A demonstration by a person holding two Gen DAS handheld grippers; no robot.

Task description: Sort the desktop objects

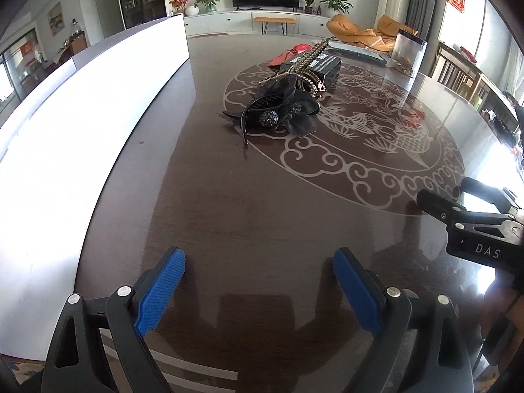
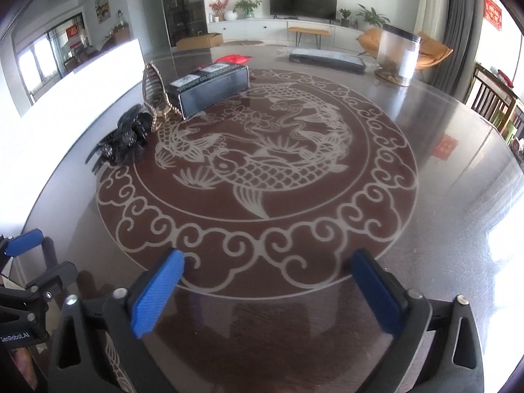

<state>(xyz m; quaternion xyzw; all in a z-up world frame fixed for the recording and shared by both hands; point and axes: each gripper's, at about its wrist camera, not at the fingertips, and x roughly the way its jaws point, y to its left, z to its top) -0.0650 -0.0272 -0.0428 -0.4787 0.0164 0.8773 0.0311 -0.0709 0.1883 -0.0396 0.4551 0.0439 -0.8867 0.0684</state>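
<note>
**Approach to the clutter pile, nothing gripped**

Left tongs (image 1: 258,290) and right tongs (image 2: 267,290) both spread, empty, over bare counter (image 1: 262,222). Hair accessories (image 1: 278,111) with beaded headbands (image 1: 304,62) lie at 12 o'clock, against the black box (image 1: 314,65). Judgement: take 1 item, pinching a rigid band, not the tulle. Legible: "DAS", "GenRobot.AI".

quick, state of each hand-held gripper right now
left hand-held gripper: open, holding nothing
right hand-held gripper: open, holding nothing

Bright living room: television (image 2: 303,1), white cabinet (image 2: 262,31).
</note>
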